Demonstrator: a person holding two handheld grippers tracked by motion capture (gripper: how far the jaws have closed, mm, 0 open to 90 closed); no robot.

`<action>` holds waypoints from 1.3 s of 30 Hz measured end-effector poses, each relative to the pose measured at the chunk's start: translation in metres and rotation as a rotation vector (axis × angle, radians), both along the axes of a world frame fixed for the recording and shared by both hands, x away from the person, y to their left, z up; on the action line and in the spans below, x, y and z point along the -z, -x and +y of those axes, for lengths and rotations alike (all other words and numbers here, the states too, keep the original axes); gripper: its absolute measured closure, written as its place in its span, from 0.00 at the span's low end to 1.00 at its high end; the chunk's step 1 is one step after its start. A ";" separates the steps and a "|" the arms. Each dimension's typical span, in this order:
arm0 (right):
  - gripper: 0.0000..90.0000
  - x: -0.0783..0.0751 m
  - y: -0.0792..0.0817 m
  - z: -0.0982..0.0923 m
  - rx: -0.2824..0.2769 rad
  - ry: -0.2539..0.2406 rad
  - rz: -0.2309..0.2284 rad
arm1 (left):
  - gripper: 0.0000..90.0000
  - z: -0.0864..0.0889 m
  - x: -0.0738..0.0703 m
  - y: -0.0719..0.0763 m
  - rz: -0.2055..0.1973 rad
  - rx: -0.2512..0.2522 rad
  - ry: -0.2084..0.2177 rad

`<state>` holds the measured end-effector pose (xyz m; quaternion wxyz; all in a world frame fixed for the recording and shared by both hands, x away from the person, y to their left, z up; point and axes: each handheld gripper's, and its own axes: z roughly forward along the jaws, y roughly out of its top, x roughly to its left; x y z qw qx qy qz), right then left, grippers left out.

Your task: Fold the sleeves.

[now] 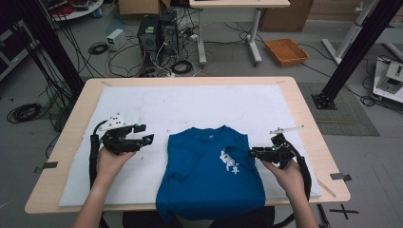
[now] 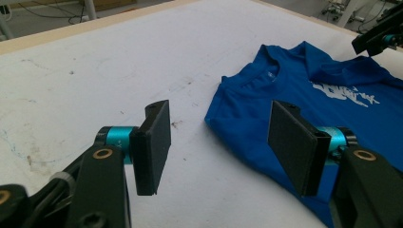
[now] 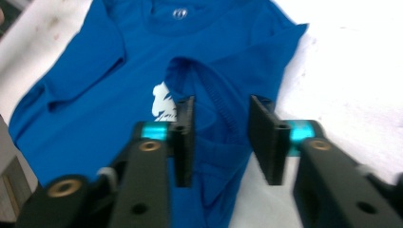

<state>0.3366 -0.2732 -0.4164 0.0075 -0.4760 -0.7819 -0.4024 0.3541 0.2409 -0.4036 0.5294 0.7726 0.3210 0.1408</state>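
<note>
A blue T-shirt (image 1: 209,171) with a white chest print lies on the white mat (image 1: 190,104), its hem hanging over the table's near edge. Its right sleeve (image 1: 236,145) is folded inward over the chest. My right gripper (image 1: 252,153) is at the shirt's right edge, and in the right gripper view its jaws (image 3: 221,128) stand apart just above the folded sleeve (image 3: 209,90), not pressing it. My left gripper (image 1: 145,134) hovers left of the shirt, open, with bare mat between its jaws (image 2: 218,137). In the left gripper view the shirt (image 2: 304,95) lies to the right and the right gripper (image 2: 380,40) is at the top right.
The mat covers most of the wooden table (image 1: 304,109). Beyond the far edge, the floor holds computer towers (image 1: 157,33), cables and an orange tray (image 1: 286,51). Black frame posts (image 1: 351,52) stand at both sides.
</note>
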 end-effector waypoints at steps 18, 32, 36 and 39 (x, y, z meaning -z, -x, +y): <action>0.77 -0.014 0.011 0.034 -0.160 0.076 -0.098 | 0.45 -0.002 0.000 0.000 0.001 0.006 0.001; 1.00 -0.008 0.012 0.040 -0.243 0.203 -0.083 | 0.45 -0.002 0.001 -0.001 0.005 0.008 -0.004; 1.00 -0.013 0.016 0.047 -0.309 0.160 -0.094 | 0.45 -0.003 0.001 -0.001 0.009 0.011 -0.002; 0.93 -0.013 0.017 0.051 -0.379 0.124 -0.080 | 0.45 -0.003 0.001 -0.001 0.009 0.013 -0.004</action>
